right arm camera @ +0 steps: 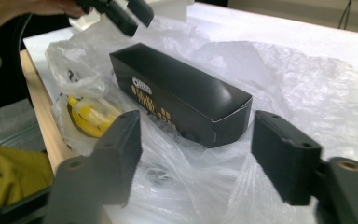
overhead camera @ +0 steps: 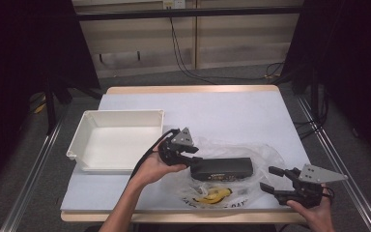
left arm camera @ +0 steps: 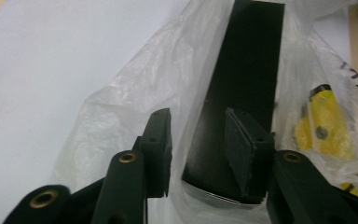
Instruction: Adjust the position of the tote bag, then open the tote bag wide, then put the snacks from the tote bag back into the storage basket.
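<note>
Over on the far left sits the empty white rectangular plastic tray (overhead camera: pixel 116 140), untouched on the pale tabletop (overhead camera: pixel 232 111). Moving in, the left gripper (overhead camera: pixel 193 162) is right at the near end of the long black cardboard box (overhead camera: pixel 224 168) — and in the left gripper view its jaws stand partly apart, straddling that end of the box (left arm camera: pixel 247 84) with thin film bunched beside one pad; I would not call it a pinch, the pads look clear of the card. The box lies on the crumpled clear plastic bag (overhead camera: pixel 251 150), whose yellow printed logo (overhead camera: pixel 212 195) shows just below the box toward the table's front edge. Here is the relation that counts: the box's long axis runs left to right across the table, from one gripper toward the other. On the right, the right gripper (overhead camera: pixel 275 180) hangs just off the box's far end, jaws spread wide with nothing between them — in the right gripper view the box (right arm camera: pixel 177 95) lies ahead, end-on and slightly angled. The left gripper is plainly nearer, so the next grasp looks like its call.
</note>
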### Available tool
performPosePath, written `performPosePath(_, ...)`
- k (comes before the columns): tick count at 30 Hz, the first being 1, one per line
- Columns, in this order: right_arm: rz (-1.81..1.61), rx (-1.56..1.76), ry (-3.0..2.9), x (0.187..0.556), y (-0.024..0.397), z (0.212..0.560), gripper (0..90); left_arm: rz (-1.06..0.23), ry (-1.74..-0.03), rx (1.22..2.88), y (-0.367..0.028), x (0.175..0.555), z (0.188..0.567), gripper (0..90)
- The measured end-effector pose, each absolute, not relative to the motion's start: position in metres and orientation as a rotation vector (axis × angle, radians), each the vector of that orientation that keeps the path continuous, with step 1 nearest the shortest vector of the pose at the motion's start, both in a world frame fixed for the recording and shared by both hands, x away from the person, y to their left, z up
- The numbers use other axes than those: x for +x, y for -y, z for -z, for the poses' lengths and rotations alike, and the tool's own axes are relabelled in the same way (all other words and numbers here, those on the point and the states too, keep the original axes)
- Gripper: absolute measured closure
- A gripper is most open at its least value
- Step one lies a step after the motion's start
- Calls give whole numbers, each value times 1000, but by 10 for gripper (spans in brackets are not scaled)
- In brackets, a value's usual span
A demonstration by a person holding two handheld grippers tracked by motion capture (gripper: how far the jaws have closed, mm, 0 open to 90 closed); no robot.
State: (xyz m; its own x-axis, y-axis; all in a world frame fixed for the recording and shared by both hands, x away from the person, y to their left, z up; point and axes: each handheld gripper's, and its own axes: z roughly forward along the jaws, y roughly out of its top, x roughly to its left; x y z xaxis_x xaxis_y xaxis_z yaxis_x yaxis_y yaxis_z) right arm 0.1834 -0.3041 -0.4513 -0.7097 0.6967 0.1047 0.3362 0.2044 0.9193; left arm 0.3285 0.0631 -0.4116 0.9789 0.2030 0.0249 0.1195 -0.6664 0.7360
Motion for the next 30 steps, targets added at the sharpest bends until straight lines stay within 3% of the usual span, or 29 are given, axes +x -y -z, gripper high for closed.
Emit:
performPosePath(4,-1534,992,-2141,175,307,450,221,-118,-214,2326,-65,324,413,563)
performPosePath(5,-1569,998,-2092,171,310,447,135,-119,-206,2327,-66,323,413,555)
performPosePath(10,-1608,1004,-2092,168,315,446,9,-92,-187,2320,-70,319,409,560)
performPosePath(14,-1617,976,-2079,166,316,445,7,-62,-150,2347,-68,317,408,573)
performPosePath(21,-1585,942,-2052,171,316,453,6,-18,-103,2390,-60,313,414,496)
performPosePath(30,-1585,947,-2018,172,318,456,0,-56,-104,2428,-57,313,418,446)
